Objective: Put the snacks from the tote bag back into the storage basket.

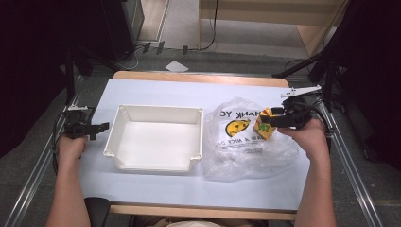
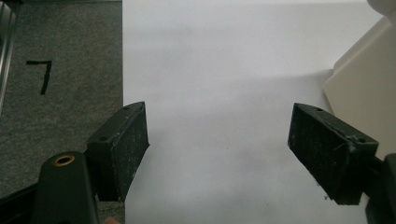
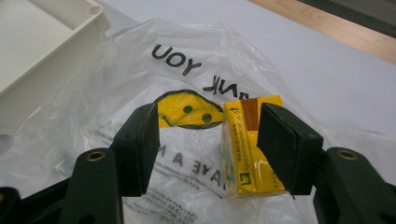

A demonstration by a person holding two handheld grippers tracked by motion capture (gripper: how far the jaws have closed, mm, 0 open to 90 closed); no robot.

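A small yellow carton [image 1: 264,126] with a brown stripe sits on a clear plastic bag [image 1: 246,142] printed with a smiley face and "THANK YOU", right of centre. My right gripper [image 1: 274,119] is open around the carton. In the right gripper view the carton [image 3: 247,149] lies against the right jaw, with a wide gap to the left jaw, and the gripper [image 3: 208,116] hangs just above the bag [image 3: 140,74]. My left gripper [image 1: 100,126] rests at the table's left edge, open [image 2: 217,109] over bare white surface with nothing between its jaws.
A white rectangular tray [image 1: 118,124] stands mid-table between the grippers, nothing inside it; its corner [image 2: 359,79] is close to the left gripper. Metal rails run along both table sides. Grey floor marked "7" [image 2: 41,74] lies beyond the left edge.
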